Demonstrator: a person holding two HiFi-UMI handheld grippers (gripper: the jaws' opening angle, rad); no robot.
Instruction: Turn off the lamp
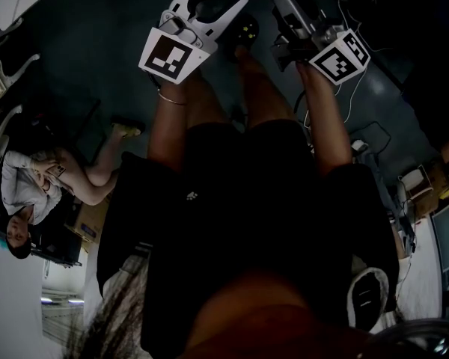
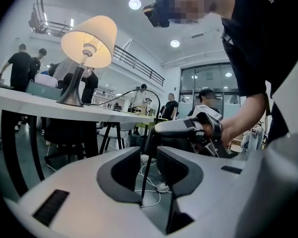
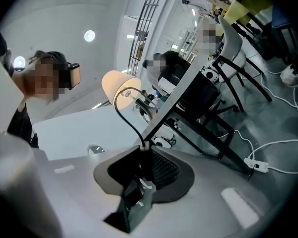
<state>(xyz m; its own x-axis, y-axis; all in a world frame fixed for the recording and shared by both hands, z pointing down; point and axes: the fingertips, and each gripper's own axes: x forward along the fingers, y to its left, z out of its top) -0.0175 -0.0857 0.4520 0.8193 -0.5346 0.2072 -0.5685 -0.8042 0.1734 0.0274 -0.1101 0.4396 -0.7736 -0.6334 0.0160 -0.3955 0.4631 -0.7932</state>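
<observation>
Lit lamp [image 2: 88, 41]: 10 o'clock, on white table [image 2: 35, 105] near its front edge, open space beneath. Your left gripper [image 2: 149, 152]: jaws apart around lamp cord [image 3: 127, 122]. Your right gripper [image 3: 144, 155]: clamped on that cord.

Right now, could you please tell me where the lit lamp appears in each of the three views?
Head view: not in it.
Left gripper view: lamp upper left, on the white table.
Right gripper view: lamp left of centre, on that table, seen tilted.
Shared landmark: the black cord, between the left tool's parted jaws and clamped in the right tool.
</observation>
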